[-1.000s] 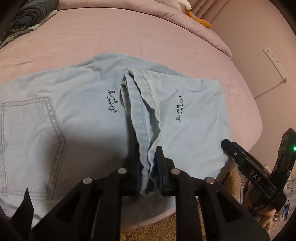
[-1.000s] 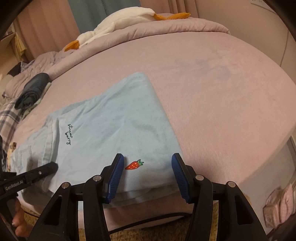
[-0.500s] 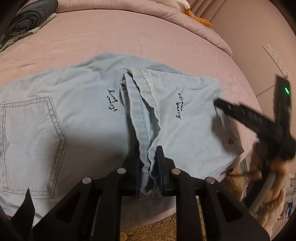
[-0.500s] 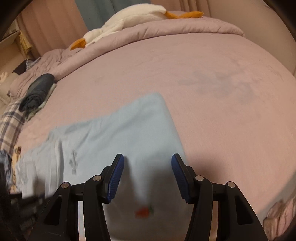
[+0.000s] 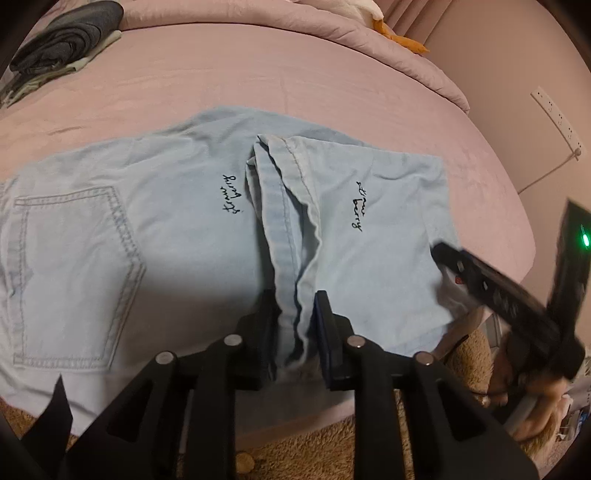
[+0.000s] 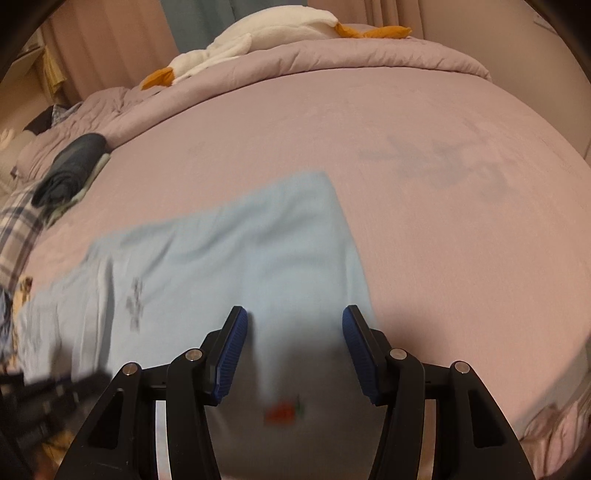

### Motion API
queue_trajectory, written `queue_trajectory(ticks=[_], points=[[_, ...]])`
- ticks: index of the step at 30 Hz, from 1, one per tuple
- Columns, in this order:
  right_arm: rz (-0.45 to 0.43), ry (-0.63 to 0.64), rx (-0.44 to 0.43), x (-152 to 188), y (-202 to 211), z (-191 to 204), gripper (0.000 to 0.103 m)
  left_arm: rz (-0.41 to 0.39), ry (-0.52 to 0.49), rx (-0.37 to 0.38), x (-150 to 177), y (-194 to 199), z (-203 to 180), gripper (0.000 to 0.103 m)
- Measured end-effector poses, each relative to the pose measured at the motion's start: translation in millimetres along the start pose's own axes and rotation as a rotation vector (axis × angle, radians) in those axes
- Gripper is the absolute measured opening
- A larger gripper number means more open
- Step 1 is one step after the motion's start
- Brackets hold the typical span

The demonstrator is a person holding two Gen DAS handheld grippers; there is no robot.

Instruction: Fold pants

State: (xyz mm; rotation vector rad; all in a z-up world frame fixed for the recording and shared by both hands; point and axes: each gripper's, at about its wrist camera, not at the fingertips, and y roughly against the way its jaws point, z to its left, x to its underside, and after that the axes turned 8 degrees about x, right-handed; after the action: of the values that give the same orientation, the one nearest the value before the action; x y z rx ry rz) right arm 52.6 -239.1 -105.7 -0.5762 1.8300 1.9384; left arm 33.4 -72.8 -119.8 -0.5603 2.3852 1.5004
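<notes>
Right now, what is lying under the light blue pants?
The pink bed sheet shows all around the light blue pants, which lie folded over themselves. The sheet directly beneath is covered, so anything there cannot be seen.

The pants (image 5: 184, 229) carry "straw berry" in dark script twice, beside the cuffs.

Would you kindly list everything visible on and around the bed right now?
pants: one, light blue, spread on the near bed edge, hem folded over the middle
bed: one, pink sheet
duvet: one, mauve, bunched at the far end
goose plush: one, white and orange, on the duvet
dark clothes: one pile, far corner
power strip: one, white, on the wall
left claw: just opening, hem fold between its pads
right claw: open, over the pants' corner
</notes>
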Motion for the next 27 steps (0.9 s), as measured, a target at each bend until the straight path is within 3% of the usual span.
queue_trajectory(ticks=[4, 7, 8, 12, 14, 18, 22, 27], points=[[-0.001, -0.019, 0.008, 22, 17, -7, 0.056, -0.011, 0.023, -0.028, 2, 15, 5, 0.040], [-0.001, 0.004, 0.042, 21, 18, -4, 0.056, -0.085, 0.047, -0.032, 4, 45, 21, 0.062], [0.002, 0.011, 0.057, 19, 16, -2, 0.056, -0.113, 0.060, -0.044, 5, 55, 27, 0.062], [0.002, -0.002, 0.091, 12, 16, 4, 0.063, -0.250, 0.168, -0.168, 13, 106, 65, 0.076], [-0.001, -0.006, 0.100, 13, 20, 9, 0.065, -0.317, 0.244, -0.231, 19, 130, 93, 0.089], [-0.035, 0.042, 0.046, 6, 32, 31, 0.065, -0.342, 0.371, -0.329, 32, 148, 136, 0.089], [-0.057, 0.063, -0.028, -2, 40, 50, 0.070, -0.349, 0.453, -0.258, 43, 151, 163, 0.089], [-0.090, 0.067, -0.072, -3, 45, 66, 0.073, -0.330, 0.481, -0.216, 49, 147, 179, 0.088]])
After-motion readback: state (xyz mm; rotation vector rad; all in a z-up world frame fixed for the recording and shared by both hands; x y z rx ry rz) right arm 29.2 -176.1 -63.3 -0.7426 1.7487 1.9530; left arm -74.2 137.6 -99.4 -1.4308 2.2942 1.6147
